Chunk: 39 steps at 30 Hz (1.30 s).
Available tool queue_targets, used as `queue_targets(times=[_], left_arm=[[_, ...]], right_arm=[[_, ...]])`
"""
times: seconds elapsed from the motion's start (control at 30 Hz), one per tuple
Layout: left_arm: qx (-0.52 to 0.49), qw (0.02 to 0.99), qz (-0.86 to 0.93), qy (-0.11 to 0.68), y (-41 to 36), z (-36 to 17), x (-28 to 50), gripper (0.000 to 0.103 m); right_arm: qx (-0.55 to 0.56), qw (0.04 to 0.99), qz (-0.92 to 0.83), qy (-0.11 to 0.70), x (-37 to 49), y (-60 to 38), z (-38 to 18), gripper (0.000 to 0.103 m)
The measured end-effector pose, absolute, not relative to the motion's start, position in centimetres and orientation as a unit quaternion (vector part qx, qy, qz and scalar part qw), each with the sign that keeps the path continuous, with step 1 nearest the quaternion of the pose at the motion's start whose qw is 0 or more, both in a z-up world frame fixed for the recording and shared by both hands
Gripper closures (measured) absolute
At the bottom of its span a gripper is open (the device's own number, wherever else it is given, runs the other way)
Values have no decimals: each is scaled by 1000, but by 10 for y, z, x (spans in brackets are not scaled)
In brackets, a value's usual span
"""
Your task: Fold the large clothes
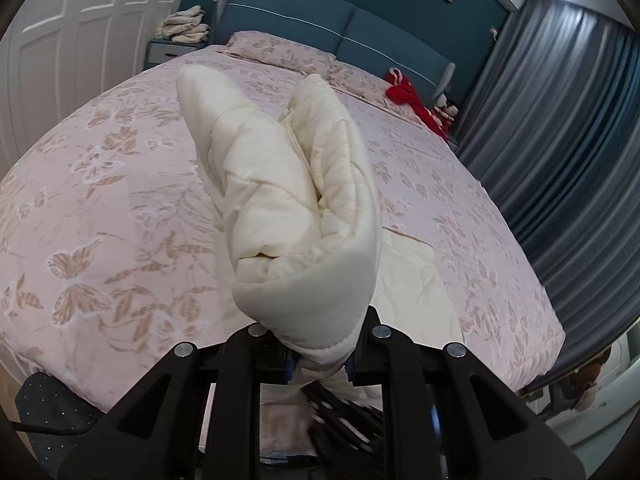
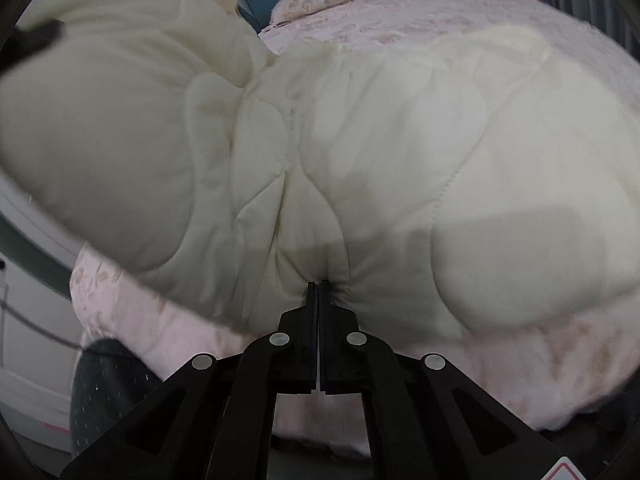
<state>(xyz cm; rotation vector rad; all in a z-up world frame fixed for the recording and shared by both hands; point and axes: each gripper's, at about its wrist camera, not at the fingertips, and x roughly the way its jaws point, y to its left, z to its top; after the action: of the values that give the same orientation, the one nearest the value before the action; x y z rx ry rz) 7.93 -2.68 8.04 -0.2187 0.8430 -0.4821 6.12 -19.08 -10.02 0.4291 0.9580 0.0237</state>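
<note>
Cream quilted padding, a puffy garment stitched in soft channels, rises off the near edge of the bed. Left gripper fingers clamp a thick rolled fold of it; right gripper fingers are pinched fully together on a thin puckered hem. Pink butterfly-print bedding lies beneath. Beyond stand a teal padded headboard, grey pleated curtains at right, white panelled wardrobe doors at left.
</note>
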Motion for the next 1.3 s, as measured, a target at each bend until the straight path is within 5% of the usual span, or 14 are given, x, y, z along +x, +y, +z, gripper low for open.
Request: queue_targets(times=[0.93,1.03,1.17,1.3], left_arm=[[13,819,-282,500,-201,-16,58,84],[-3,816,-302,493,-195,-3,59,65],[-56,814,-332,473,-170,32,50,21],[-118,842,-318,420,-120,73,41,15]], right_arm=[[207,874,-52,436,-70,-318,-38,94],[186,882,-61,429,-72,-321,-26,87],[160,901,-66,398,-70,-325,0,57],[150,922,-62,352,-59,-321,30,37]])
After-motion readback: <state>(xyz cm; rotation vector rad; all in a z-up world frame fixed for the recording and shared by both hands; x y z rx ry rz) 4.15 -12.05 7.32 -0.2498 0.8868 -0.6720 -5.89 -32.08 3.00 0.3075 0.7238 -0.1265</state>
